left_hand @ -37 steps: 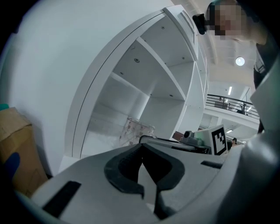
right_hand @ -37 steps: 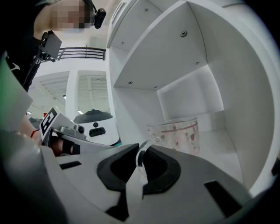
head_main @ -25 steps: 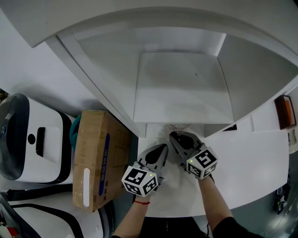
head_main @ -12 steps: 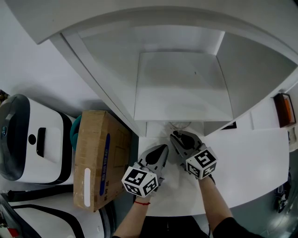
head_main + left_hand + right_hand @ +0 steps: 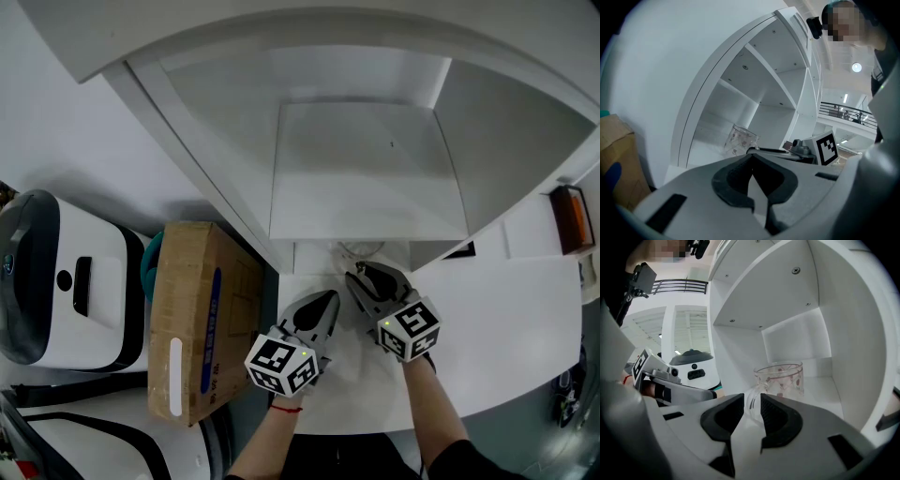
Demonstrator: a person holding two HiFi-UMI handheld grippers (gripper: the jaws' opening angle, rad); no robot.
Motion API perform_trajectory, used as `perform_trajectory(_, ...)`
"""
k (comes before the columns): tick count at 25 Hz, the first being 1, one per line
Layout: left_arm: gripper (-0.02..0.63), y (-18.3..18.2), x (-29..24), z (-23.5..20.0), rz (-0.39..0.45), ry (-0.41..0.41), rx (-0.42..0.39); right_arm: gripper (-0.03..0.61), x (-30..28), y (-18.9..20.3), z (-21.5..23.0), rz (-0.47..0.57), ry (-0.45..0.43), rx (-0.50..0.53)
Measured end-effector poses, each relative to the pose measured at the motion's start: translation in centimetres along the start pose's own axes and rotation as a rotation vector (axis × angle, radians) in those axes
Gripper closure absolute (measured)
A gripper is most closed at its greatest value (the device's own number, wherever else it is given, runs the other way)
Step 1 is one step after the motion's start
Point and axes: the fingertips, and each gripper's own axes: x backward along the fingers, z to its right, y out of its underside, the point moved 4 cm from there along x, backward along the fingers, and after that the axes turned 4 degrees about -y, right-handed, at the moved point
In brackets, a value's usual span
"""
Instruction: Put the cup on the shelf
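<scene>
Presently, left to right: cardboard box [image 5: 197,309]; our left gripper [image 5: 326,300], jaws together, empty; cup [image 5: 780,378] upright on the shelf [image 5: 366,169], near its front edge; our right gripper [image 5: 364,277], jaws slightly parted around the handle [image 5: 753,403]. We judge that any withdrawal should run straight back, clear of the handle.

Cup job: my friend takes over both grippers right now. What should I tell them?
Left gripper: jaws together, empty, held in front of the shelf.
Right gripper: jaws apart, with the handle of the cup in the gap; it looks let go.
Cup: clear glass with a red pattern, upright on the floor of an open shelf compartment, near the front.
Done: cup is on the shelf.
Left: probably just draw the right gripper straight back off the handle without nudging the cup.
</scene>
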Motion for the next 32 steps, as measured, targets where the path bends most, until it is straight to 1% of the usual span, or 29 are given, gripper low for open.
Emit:
perform_trajectory(13, 0.609, -0.3, 0.4, 1.3, -0.001, 0.025, -0.018, 0.491, 2.3, 0.4, -0.4, -0.020, 0.044, -0.018)
perform_trajectory(16, 0.609, 0.0, 0.7, 1.7, -0.007, 0.031, -0.020, 0.492, 3.1, 0.5, -0.7, -0.015, 0.061, -0.039)
perform_trajectory(19, 0.609, 0.0, 1.1, 2.2, -0.010, 0.042, -0.026, 0.495, 4.0, 0.4, -1.5, -0.003, 0.056, -0.047)
perform_trajectory(25, 0.608, -0.1, 2.5, 3.2, -0.014, 0.054, -0.039, 0.559, 5.7, -0.4, -3.7, 0.023, 0.059, -0.057)
perform_trajectory(32, 0.609, -0.8, 4.7, 4.7, -0.010, 0.070, -0.058, 0.574, 7.8, -2.0, -6.9, 0.054, 0.047, -0.093)
